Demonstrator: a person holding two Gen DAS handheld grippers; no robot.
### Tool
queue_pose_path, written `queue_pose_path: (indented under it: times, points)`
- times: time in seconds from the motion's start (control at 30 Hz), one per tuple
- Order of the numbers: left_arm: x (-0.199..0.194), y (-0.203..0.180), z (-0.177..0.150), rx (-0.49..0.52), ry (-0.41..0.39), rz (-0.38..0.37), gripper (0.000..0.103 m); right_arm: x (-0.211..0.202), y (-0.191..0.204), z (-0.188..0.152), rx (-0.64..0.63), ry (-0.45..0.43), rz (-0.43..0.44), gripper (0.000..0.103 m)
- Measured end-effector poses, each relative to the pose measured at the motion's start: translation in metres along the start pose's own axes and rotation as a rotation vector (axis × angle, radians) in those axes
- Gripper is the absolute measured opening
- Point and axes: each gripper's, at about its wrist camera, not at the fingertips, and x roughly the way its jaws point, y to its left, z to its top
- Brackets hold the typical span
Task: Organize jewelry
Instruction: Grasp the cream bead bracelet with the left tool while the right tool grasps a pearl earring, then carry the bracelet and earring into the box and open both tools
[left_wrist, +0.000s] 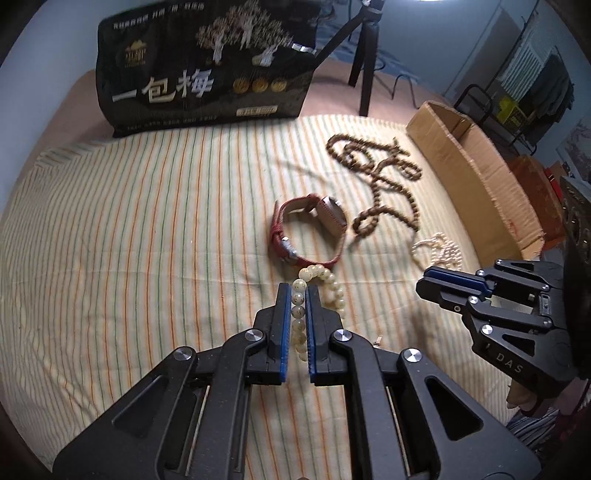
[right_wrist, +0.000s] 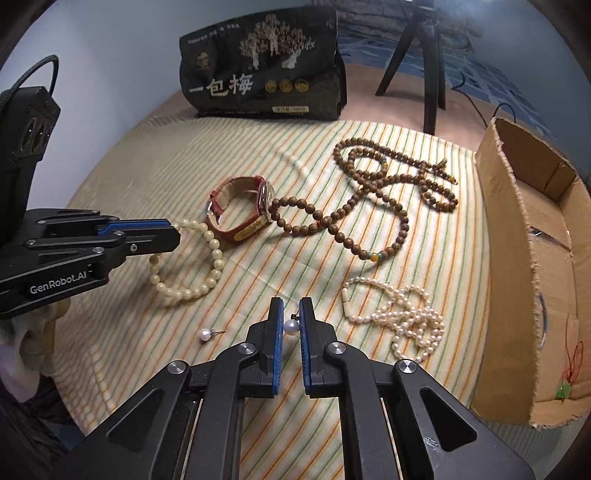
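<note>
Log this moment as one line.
left hand-held gripper: shut on cream bead bracelet | right hand-held gripper: shut on pearl earring | cardboard box: nearby

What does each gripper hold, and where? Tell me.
Left gripper: cream bead bracelet, pinched across one stretch of its beads. Right gripper: pearl earring, clamped on the pearl itself.

Cloth (right_wrist: 110, 206): spread on the table, under all the jewelry.
Bag (right_wrist: 262, 70): upright behind the cloth.
Tripod (right_wrist: 428, 62): right of the bag, behind the cloth.
Cardboard box (right_wrist: 517, 258): along the cloth's right edge.
Watch (right_wrist: 240, 210): middle of the cloth.
Wooden bead string (right_wrist: 369, 192): right of the watch, touching it.
Bead bracelet (right_wrist: 192, 258): left and in front of the watch.
Pearl necklace (right_wrist: 402, 317): in front of the wooden beads, near the box.
Loose earring (right_wrist: 207, 335): in front of the bracelet.
</note>
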Motion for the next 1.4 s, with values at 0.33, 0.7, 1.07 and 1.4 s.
queue_pose_path:
  times: [0.33, 0.7, 1.07, 1.4]
  points:
    - [-0.036, -0.022, 0.015, 0.039, -0.109, -0.026, 0.005, -0.036, -0.021, 0.001, 0.057, -0.079, 0.002, 0.007]
    - [-0.025, -0.002, 0.019, -0.032, -0.082, -0.031, 0.005, -0.049, -0.024, -0.002, 0.052, -0.102, -0.010, 0.007]
    - [-0.064, -0.035, 0.047, -0.008, -0.208, -0.118, 0.005, -0.087, -0.043, 0.009, 0.073, -0.190, -0.033, 0.007]
    - [-0.061, -0.095, 0.082, 0.072, -0.245, -0.199, 0.005, -0.124, -0.097, 0.013, 0.187, -0.272, -0.099, 0.007]
